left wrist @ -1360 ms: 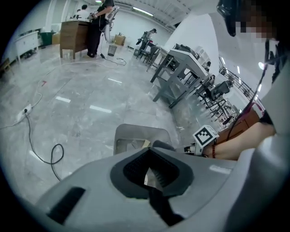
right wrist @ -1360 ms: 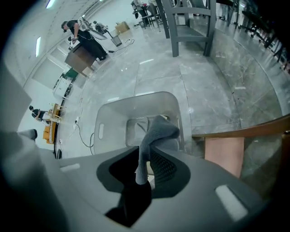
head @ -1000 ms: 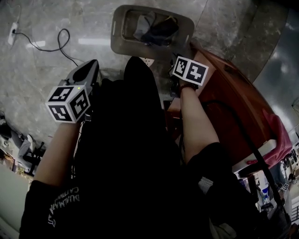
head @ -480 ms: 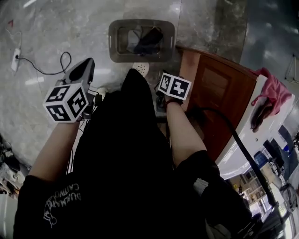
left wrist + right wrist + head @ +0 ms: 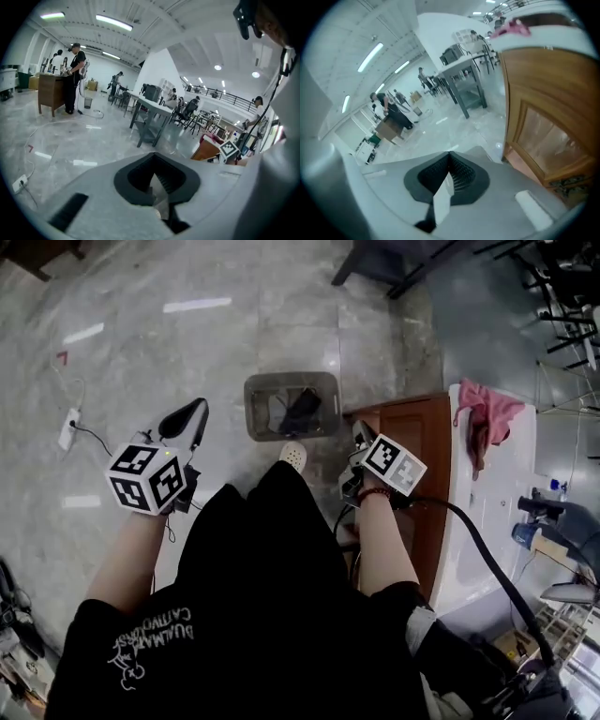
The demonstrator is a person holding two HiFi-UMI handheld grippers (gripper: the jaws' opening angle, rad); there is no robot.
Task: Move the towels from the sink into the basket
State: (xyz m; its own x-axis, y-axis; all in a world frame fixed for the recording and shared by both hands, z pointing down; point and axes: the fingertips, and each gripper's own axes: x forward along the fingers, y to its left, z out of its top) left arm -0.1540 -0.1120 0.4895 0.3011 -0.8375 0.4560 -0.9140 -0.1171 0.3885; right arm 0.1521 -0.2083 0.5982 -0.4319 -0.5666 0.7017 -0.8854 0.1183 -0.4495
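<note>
1. Both tongs have lifted well clear of the grey plastic basket (image 5: 251, 409) on the floor. A second ago it sat close under them; it now looks small and far below.
2. The left tongs (image 5: 154, 155) are closed with nothing between them. The right tongs (image 5: 449, 157) are likewise pressed together and empty.
3. A dark cloth (image 5: 302, 409) and a paler cloth lie inside the basket, so that drop looks finished.
4. A pink towel (image 5: 489, 409) hangs over the far end of the white sink (image 5: 497, 493) on the brown wooden cabinet (image 5: 427, 456), well apart from both tongs. It probably gets fetched next, so the task isn't done.
</note>
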